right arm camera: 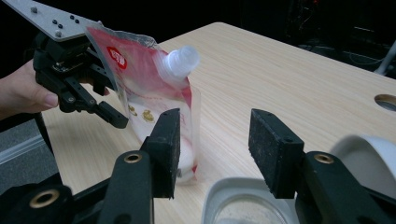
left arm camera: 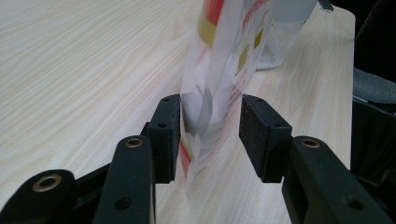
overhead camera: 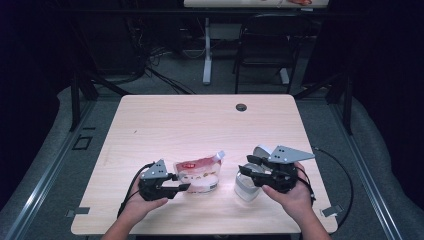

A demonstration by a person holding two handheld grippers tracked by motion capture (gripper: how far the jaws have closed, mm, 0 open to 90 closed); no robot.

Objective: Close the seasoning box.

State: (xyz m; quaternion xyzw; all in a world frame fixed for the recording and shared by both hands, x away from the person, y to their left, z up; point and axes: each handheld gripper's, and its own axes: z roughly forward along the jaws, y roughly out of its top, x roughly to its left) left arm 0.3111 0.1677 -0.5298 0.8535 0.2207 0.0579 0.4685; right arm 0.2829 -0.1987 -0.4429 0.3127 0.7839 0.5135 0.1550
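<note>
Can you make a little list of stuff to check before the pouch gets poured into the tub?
1. Pouch standing up on the table: ok.
2. Left gripper around the pouch's edge: one pad touches, the other shows a gap, so a firm grip is not ok.
3. Cap on the spout taken off: not ok, it looks on.
4. Tub open at the top: ok, its lid is up.
5. Right gripper free: ok, jaws open over the tub, nothing between them.
6. Room left in the tub: cannot tell.
</note>
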